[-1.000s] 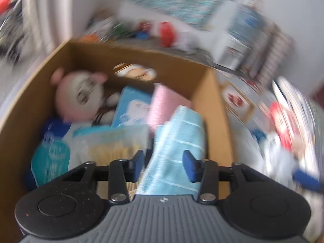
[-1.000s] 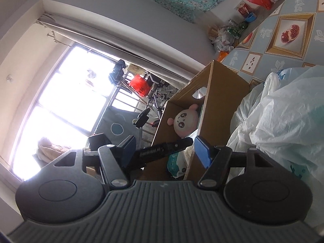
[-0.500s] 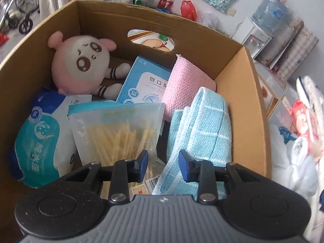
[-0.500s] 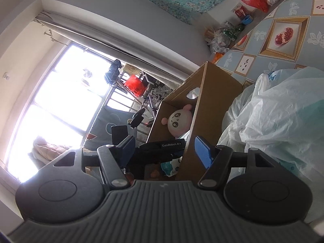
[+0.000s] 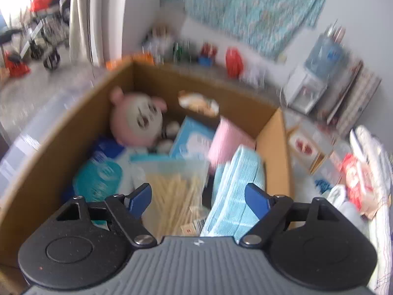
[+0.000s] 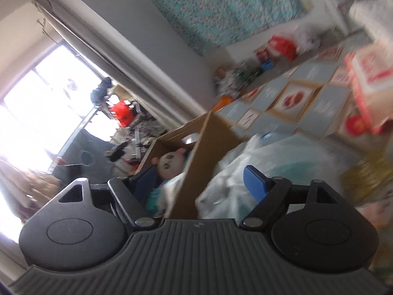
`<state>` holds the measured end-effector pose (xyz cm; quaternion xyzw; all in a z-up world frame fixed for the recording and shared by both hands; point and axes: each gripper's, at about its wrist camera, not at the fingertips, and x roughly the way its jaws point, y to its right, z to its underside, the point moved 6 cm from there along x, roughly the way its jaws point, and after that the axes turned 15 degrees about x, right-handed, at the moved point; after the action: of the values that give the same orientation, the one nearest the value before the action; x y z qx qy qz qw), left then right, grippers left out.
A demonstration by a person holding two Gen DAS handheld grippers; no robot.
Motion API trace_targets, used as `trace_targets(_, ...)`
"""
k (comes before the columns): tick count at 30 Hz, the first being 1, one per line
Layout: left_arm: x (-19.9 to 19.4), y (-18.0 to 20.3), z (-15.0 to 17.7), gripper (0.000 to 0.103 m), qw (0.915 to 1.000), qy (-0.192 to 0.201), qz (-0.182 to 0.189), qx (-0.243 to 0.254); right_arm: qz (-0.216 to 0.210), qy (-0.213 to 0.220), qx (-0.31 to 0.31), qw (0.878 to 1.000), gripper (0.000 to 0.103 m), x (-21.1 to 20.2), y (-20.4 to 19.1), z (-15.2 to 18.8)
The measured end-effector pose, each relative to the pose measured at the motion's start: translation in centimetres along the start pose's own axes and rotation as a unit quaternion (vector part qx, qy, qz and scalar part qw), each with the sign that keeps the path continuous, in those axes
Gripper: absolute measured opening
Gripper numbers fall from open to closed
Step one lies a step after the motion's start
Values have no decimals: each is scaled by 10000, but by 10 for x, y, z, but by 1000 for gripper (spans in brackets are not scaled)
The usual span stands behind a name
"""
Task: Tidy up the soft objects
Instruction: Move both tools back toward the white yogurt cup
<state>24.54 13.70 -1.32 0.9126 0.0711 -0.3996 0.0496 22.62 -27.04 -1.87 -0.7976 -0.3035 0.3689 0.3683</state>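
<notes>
My left tool hangs over the box, its jaws opening and pressing on nothing; the folded blue towel stands on edge just below, leaning against the box's right wall. Beside it lie a clear bag of sticks and a teal wipes pack. Farther in are a pink cloth, a blue carton and a pink plush at the back wall. My right tool is outside the box, jaws opening and empty, with white plastic bags just past it on the surface.
</notes>
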Motion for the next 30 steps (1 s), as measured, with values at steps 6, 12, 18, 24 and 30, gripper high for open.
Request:
trace_targets(6,-74,13,6,93,9948,993,86,208,837,591,-481,9936,88,-61,17,-11)
trace_targets(12,-127,73,22,98,9775,1806,394,1014,1232,858,-435,9877,89,-104,42,-4)
trace_targets(18,-143,152,61,98,9559,1977,1180,1821,1329,791,-325,9874,89,-116,68,10)
trace_targets(24,-129,206,107,98,9453,1757,1809,2070,1428,528,-231,9881,89,-114,88,28)
trace_targets(30,-99,254,151,98,9290,1473,1897,2815,1557,292,-163,9872,89,-106,111,47)
